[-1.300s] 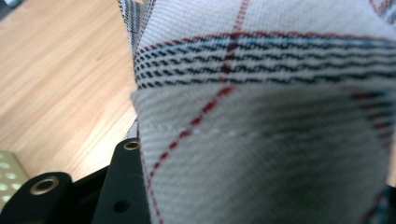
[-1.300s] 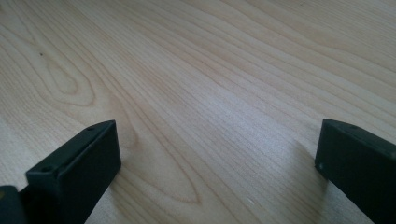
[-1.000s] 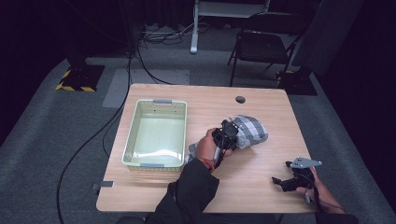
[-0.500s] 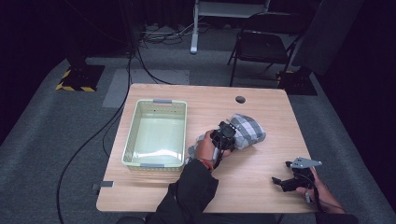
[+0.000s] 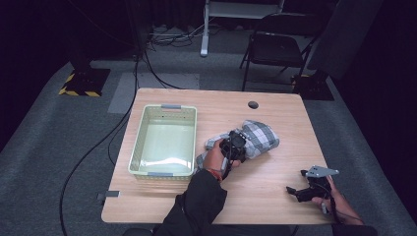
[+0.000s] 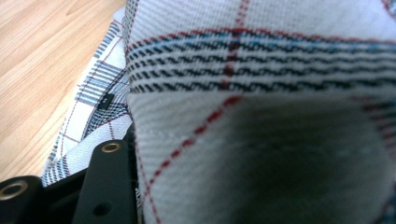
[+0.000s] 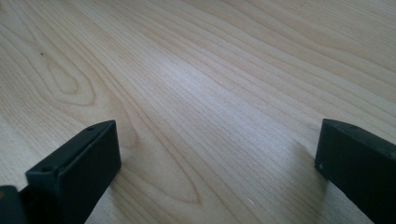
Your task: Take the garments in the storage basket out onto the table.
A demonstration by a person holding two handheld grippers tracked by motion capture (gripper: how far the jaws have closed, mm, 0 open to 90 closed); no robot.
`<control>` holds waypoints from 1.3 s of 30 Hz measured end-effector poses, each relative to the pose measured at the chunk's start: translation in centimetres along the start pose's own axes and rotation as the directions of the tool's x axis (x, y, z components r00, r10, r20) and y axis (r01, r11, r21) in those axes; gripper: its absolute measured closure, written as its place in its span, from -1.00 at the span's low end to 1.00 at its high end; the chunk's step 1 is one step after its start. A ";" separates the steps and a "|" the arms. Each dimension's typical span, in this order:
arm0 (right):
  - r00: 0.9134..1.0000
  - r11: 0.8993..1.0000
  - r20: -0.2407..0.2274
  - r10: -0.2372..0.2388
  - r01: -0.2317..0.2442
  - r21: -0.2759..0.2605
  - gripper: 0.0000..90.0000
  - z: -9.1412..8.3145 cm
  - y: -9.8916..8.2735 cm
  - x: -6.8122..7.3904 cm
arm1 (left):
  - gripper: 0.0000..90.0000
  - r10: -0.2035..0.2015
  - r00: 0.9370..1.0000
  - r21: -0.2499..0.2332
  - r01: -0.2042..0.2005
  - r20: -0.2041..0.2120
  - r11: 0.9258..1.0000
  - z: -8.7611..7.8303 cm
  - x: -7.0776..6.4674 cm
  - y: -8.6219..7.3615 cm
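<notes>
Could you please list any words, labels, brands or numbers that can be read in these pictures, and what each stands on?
None can be read.
The small black tag on the plaid cloth is too blurred to show any text.
The green basket and table show no print.

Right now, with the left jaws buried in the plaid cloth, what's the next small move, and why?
Probably lift the plaid cloth a little and carry it toward the empty basket beside it. The left gripper is pressed into its folds, though a firm grip can't be confirmed, while the right gripper rests open on the table.
</notes>
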State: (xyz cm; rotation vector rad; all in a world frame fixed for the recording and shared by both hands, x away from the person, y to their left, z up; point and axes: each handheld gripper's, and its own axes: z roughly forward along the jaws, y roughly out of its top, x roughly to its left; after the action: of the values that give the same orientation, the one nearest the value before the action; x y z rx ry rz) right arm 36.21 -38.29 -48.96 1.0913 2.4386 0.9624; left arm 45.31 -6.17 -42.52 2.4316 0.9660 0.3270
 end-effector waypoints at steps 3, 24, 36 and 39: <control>1.000 1.000 0.000 0.000 0.000 0.000 -0.99 0.0 0.0 0.0 | -0.09 -0.001 1.000 0.009 0.001 -0.010 1.000 0.3 -0.1 -0.1; 1.000 1.000 0.000 0.000 0.000 0.000 -0.99 0.0 0.0 0.0 | -0.73 0.069 0.997 0.063 -0.067 -0.024 0.996 1.8 -1.5 -0.9; 1.000 1.000 0.000 0.000 0.000 0.000 -0.99 0.0 0.0 0.0 | -0.83 0.099 0.995 0.070 -0.099 0.003 0.993 1.9 -1.8 -1.1; 1.000 1.000 0.000 0.000 0.000 0.000 -0.99 0.0 0.0 0.0 | -0.85 0.109 0.994 0.068 -0.109 0.007 0.992 1.8 -1.9 -1.2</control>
State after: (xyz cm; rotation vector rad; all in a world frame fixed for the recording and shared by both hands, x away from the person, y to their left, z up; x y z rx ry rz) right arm 36.20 -38.29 -48.96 1.0914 2.4385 0.9622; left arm 44.02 -7.39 -44.77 2.5523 0.8572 0.3324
